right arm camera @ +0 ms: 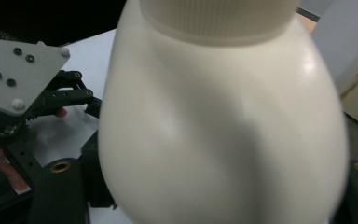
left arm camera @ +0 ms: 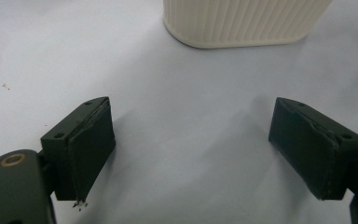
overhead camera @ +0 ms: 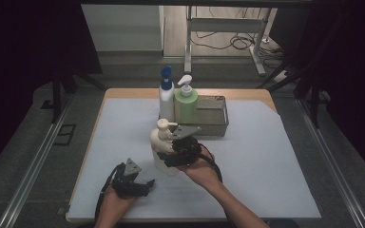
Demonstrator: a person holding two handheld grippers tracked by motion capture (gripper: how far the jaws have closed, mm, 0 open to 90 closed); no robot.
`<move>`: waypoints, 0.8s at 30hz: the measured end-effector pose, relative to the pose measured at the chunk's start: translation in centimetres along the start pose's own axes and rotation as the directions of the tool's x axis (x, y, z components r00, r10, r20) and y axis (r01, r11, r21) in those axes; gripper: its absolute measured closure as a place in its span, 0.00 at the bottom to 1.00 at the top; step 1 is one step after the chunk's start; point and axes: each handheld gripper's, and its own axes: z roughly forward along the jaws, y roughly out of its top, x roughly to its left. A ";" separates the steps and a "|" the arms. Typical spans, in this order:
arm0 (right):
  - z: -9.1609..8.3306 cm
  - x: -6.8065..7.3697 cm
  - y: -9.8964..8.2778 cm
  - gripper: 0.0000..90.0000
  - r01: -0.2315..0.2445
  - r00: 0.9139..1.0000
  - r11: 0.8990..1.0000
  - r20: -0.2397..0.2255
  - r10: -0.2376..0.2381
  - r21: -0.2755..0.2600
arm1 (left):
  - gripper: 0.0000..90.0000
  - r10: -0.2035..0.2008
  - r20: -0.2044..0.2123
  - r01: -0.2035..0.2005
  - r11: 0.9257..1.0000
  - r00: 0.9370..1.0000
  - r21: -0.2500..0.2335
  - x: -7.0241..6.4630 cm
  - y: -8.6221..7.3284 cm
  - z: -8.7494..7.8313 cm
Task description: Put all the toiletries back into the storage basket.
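Right gripper (overhead camera: pixel 167 151) reaches level around the cream pump bottle (overhead camera: pixel 164 151), grasp uncertain; left gripper (overhead camera: pixel 145 184) released

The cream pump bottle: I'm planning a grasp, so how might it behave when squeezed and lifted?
The cream pump bottle looks glossy and rounded where the right tongs straddle it, so it may slip. Tall with a pump on top, it could tip. Its ribbed base looks like stiff plastic.

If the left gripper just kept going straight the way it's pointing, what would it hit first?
Probably the cream bottle: its ribbed base stands on the white sheet straight ahead of the left gripper, whose jaws are open with nothing between them. How far off is unclear.
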 end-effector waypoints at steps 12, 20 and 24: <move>0.4 0.1 0.2 0.39 -0.008 1.000 1.000 -0.009 0.008 -0.004 | 0.16 -0.001 0.000 0.001 1.000 1.000 0.000 0.0 0.0 0.0; 0.1 0.0 0.3 0.40 -0.009 1.000 1.000 -0.017 0.009 0.002 | 0.16 -0.001 0.001 0.001 1.000 1.000 0.001 0.0 0.0 0.0; -0.2 0.0 0.3 0.41 -0.006 1.000 1.000 -0.027 0.006 0.006 | 0.16 -0.004 0.001 0.004 1.000 1.000 -0.002 0.0 0.0 0.0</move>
